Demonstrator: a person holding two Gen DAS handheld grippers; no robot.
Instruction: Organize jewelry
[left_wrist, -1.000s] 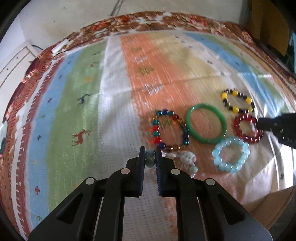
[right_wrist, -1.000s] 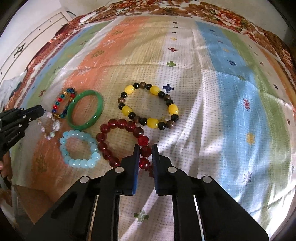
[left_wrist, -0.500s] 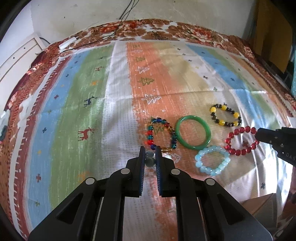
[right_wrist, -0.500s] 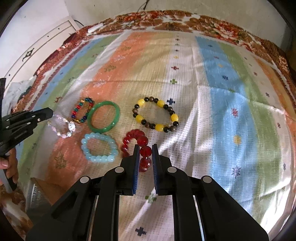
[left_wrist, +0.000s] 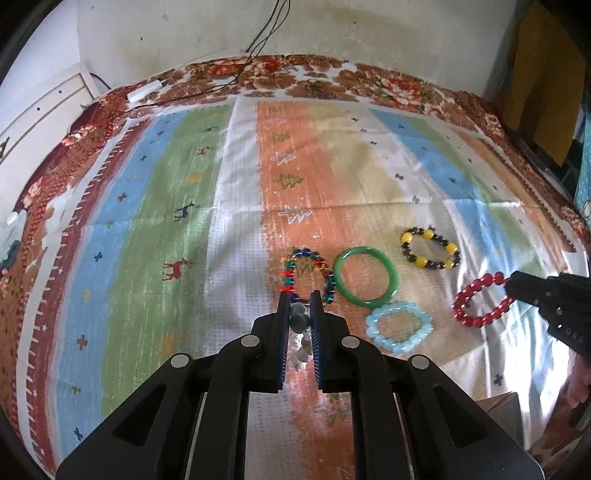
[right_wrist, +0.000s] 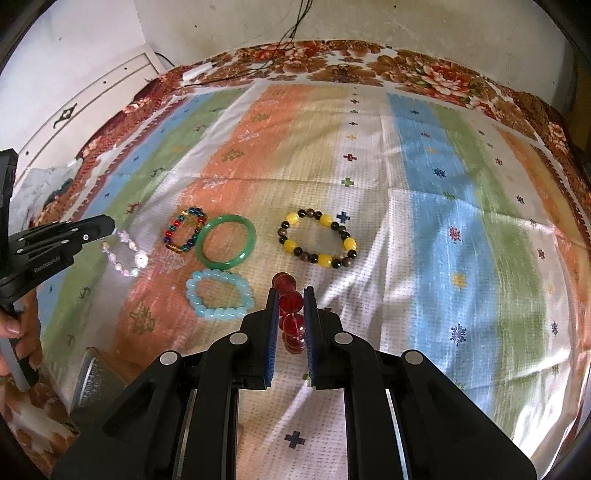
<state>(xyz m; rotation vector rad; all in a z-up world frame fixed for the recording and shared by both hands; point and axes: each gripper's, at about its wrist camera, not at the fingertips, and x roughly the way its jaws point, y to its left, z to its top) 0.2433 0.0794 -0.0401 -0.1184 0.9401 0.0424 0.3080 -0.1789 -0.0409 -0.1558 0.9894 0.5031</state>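
Over striped cloth (right_wrist: 424, 206), right claw (right_wrist: 288, 295) pinches red bracelet (right_wrist: 290, 314).

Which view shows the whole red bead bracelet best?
The left wrist view: the red bead bracelet appears as a full loop hanging from the right gripper. In the right wrist view, the bracelet is seen edge-on, a few beads stacked between the fingers.

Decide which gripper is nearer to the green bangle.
Left. The left gripper hangs just past the multicoloured bracelet beside the green bangle; the right gripper is farther off.
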